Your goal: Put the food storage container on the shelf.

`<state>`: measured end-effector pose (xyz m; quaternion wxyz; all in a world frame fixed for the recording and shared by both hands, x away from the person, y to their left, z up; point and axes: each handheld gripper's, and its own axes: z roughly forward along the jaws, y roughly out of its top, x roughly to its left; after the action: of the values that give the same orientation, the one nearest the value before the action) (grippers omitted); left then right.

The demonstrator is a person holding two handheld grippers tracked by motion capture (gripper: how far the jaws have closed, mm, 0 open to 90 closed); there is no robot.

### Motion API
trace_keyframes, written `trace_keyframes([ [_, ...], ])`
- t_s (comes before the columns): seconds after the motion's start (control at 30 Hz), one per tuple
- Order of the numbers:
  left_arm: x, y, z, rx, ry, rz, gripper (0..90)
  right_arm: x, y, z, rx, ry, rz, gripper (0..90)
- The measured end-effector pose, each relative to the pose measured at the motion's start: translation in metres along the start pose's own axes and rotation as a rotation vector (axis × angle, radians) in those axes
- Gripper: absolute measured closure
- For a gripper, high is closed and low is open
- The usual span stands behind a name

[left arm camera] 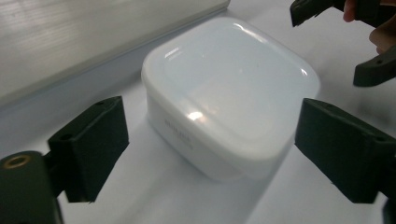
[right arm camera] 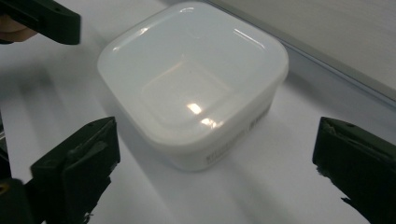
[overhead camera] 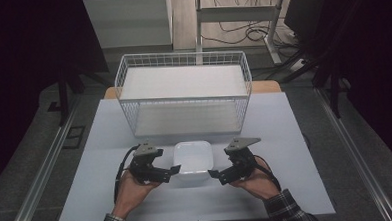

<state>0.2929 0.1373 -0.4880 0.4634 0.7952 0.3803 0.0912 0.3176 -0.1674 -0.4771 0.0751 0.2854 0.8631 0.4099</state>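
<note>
Nearest, at the bottom of the high view, we list two plaid sleeves and two hands: the left hand (overhead camera: 130,189) and the right hand (overhead camera: 257,182).

Next, the left gripper (overhead camera: 172,171), lower centre-left, its jaws spread wide; in the left gripper view they stand apart on either side of the container without touching it.

Then the right gripper (overhead camera: 213,175), lower centre-right, jaws likewise wide open and clear of the container in the right gripper view.

Between the two grippers, just below the centre of the high view, we record a white square container (overhead camera: 193,162) with rounded corners and a fitted lid, resting on the white table sheet (overhead camera: 285,136).

Farther up, in the upper middle, a white wire basket (overhead camera: 183,93) stands on the sheet, well apart from the container.

Beyond it, at the top, cables (overhead camera: 240,33) lie on the floor.
</note>
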Motion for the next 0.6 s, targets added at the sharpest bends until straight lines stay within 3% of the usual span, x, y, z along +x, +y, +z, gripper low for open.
trace_keyframes([
  [0.2,0.003,0.011,0.014,0.007,0.011,0.002,11.5,-0.003,0.017,0.016,-0.001,0.019,0.031,6.2],
  [0.4,0.009,0.002,0.03,0.058,-0.005,-0.029,9.8,-0.01,0.019,0.036,0.04,0.025,0.054,5.0],
  [0.5,0.013,-0.003,0.031,0.047,-0.059,-0.076,11.5,-0.012,0.015,0.037,0.04,0.057,0.103,9.0],
  [0.57,0.013,-0.005,0.031,0.049,-0.114,-0.088,16.4,-0.011,0.014,0.036,0.045,0.084,0.109,14.2],
  [0.6,0.011,-0.006,0.031,0.052,-0.12,-0.094,17.6,-0.01,0.014,0.035,0.05,0.091,0.114,14.5],
])
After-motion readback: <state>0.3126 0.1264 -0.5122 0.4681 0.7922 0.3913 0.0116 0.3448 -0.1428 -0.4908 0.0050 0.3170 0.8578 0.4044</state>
